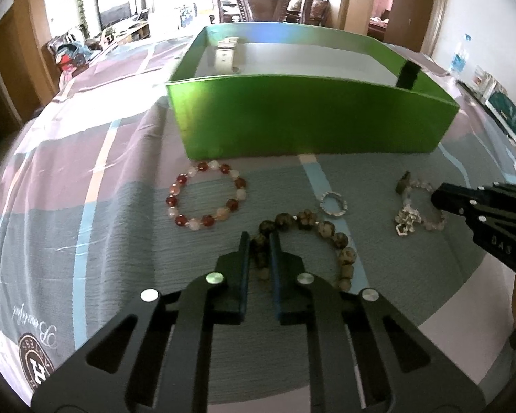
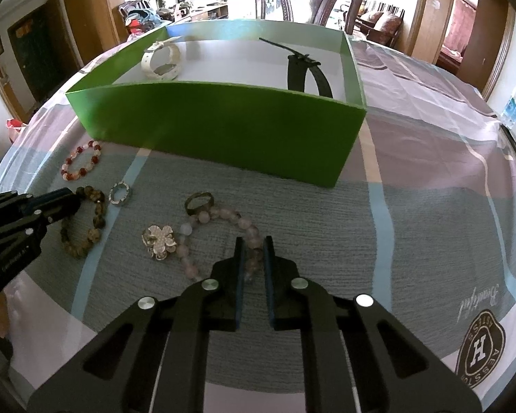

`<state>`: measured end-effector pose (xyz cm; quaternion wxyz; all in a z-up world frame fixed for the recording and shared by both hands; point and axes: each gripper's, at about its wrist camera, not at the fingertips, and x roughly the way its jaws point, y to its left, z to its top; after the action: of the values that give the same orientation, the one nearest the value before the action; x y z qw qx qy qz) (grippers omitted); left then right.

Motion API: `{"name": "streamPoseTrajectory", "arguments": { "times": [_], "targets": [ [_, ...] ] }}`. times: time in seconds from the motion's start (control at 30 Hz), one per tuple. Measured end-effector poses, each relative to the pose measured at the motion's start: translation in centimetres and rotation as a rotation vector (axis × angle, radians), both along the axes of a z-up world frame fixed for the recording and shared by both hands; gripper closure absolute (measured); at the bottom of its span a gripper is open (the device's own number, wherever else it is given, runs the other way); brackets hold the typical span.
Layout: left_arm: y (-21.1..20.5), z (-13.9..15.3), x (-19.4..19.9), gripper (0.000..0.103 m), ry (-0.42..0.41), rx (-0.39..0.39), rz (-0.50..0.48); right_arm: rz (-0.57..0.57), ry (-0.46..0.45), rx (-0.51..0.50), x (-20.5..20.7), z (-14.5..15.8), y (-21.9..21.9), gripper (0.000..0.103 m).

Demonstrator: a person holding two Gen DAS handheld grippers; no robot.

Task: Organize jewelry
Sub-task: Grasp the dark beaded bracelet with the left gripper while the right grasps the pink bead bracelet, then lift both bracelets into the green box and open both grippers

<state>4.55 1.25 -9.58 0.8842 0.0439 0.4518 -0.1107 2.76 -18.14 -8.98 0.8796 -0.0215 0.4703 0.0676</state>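
My left gripper (image 1: 259,241) has its jaws narrowed around beads of the brown bead bracelet (image 1: 326,230), clamping them. My right gripper (image 2: 253,246) likewise pinches the pink bead bracelet (image 2: 223,215) lying before the green box (image 2: 223,127).

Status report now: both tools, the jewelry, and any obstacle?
Left tool closed on brown bracelet. Right tool closed on pink bracelet. Green box ahead, open, path unobstructed.
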Motion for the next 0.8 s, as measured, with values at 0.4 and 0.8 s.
{"name": "streamPoseTrajectory", "arguments": {
  "times": [0.4,0.8],
  "targets": [
    [0.6,0.3,0.1,0.092,-0.003,-0.030,0.002,-0.004,-0.066,0.061,-0.6,2.1,-0.8,0.095],
    [1.2,5.3,-2.0,0.092,-0.114,-0.083,-0.025,-0.010,-0.098,0.100,-0.9,3.3,-1.5,0.098]
  ]
}}
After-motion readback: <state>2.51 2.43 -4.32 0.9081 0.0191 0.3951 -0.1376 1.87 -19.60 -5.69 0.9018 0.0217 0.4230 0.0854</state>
